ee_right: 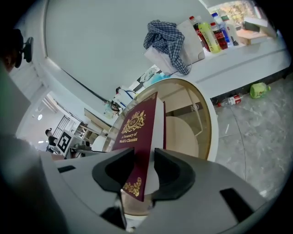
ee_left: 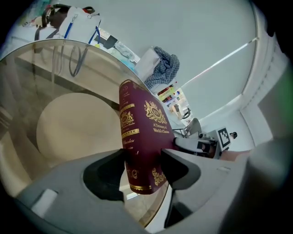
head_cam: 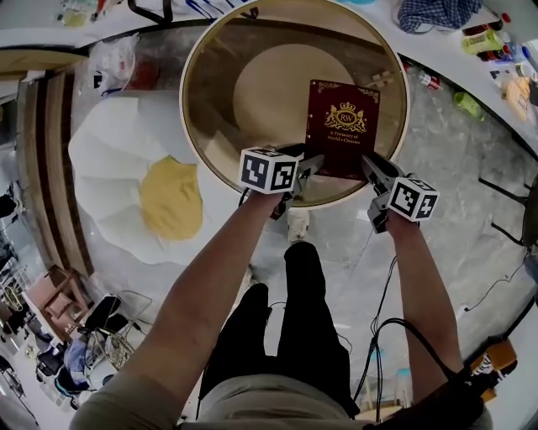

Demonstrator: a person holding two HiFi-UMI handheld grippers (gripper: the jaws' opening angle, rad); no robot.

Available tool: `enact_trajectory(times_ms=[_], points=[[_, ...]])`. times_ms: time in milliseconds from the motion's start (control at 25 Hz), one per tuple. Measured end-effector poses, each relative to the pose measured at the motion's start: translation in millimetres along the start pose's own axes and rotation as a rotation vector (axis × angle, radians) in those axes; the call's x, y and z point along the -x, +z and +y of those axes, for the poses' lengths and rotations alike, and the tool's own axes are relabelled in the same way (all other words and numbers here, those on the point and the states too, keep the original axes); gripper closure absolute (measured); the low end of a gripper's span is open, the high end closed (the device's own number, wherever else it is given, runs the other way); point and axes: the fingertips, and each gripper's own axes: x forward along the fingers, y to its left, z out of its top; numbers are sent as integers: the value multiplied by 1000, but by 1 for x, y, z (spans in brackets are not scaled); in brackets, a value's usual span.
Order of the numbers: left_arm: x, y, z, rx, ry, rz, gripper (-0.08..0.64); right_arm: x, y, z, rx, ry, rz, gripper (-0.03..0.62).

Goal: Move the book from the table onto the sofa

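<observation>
A maroon book with a gold crest and gold lettering is at the near edge of the round glass table, tilted up off the glass. My left gripper is shut on its near left corner, by the spine. In the left gripper view the book stands pinched between the jaws of that gripper. My right gripper is shut on the near right corner. The right gripper view shows the cover and page edge clamped in that gripper.
Under the glass is a beige round base. A white egg-shaped rug with a yellow centre lies left of the table. Behind it runs a white counter with a checked cloth and bottles. Cables trail over the marble floor.
</observation>
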Motion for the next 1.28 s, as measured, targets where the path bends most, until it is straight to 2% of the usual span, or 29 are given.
enact_trajectory(times_ms=[200,320,520,720,1040,1120,1200,1280], points=[[8,-3,-3,3,7,-37,328,4,0,8,31,-19,-4,469],[26,-7,-3,9,16,-77,328,3,-3,26,63,-1,1,474],[72,-21,10,55,48,-152,330,-13,-16,69,122,53,40,476],[134,-39,44,105,105,-258,331,-52,-36,126,197,119,99,476],[184,-69,64,173,179,-391,331,-78,-61,173,305,202,187,476],[185,-68,71,153,173,-384,331,-84,-64,174,301,196,168,476],[170,-58,67,111,154,-338,331,-77,-58,158,260,168,122,476],[154,-49,56,104,157,-303,331,-67,-50,141,225,160,117,476]])
